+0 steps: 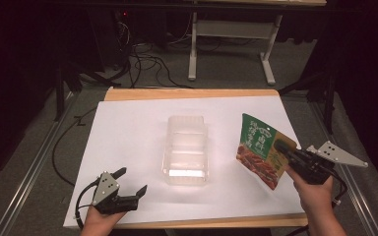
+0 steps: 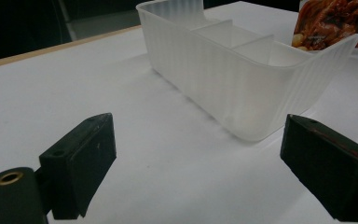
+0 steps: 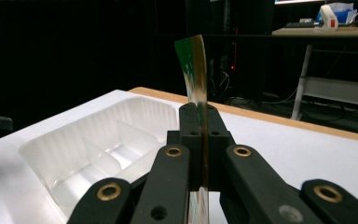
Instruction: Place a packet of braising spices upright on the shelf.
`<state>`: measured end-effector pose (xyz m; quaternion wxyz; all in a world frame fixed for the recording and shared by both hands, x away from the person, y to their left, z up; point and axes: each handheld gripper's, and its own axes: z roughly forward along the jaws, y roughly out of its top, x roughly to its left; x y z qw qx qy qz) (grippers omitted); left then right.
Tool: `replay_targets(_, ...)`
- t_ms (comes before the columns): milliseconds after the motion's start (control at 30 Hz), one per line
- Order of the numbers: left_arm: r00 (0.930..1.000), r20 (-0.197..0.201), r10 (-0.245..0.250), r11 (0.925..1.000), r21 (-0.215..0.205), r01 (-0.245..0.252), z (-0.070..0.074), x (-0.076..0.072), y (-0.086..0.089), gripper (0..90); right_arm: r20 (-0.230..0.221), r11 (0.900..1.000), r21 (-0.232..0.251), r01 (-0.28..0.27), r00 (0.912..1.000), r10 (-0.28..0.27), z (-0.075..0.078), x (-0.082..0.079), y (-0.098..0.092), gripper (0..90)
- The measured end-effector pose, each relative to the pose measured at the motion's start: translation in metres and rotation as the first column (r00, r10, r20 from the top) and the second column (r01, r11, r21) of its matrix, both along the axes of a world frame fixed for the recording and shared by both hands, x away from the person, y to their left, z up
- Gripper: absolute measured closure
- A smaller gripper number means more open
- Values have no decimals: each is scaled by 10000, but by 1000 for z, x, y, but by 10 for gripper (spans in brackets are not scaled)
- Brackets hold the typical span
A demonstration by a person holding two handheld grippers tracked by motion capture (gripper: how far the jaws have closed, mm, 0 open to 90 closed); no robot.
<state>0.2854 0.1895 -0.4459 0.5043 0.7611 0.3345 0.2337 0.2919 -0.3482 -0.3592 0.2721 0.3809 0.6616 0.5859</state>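
We've got a snack pouch up off the white table (image 1: pixel 128 128)!
Mid-table sits our clear divided tray (image 1: pixel 187 150); just right of it, the right gripper (image 1: pixel 286 150) has its jaws pinched tight on the green pouch (image 1: pixel 258 147), while the left gripper (image 1: pixel 130 182) rests near-left, jaws wide apart.

Translucent white tray (image 1: pixel 187 150), green-and-orange snack pouch (image 1: pixel 262 150) printed with reddish-brown food, white table cover (image 1: pixel 128 128), black claws.
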Motion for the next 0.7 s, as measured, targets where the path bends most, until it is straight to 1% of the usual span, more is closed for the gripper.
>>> replay_targets(133,10000,42,8,10000,19,-8,1,0,0,109,177,10000,-72,41,9998,-40,3,0,0,900)
replay_targets(267,10000,64,44,10000,11,-44,0,-1,0,109,263,10000,-23,2,9997,-2,3,2,1,900)
replay_targets(400,10000,58,69,10000,37,-69,0,0,1,109,348,9999,-110,18,9994,-14,6,2,4,900)
replay_targets(533,9999,63,95,10000,17,-95,1,0,1,109,474,9999,-74,-140,9988,143,10,3,5,900)
replay_targets(700,10000,63,-47,10000,55,47,0,-1,-1,109,423,9998,-47,-185,9989,187,11,6,8,900)
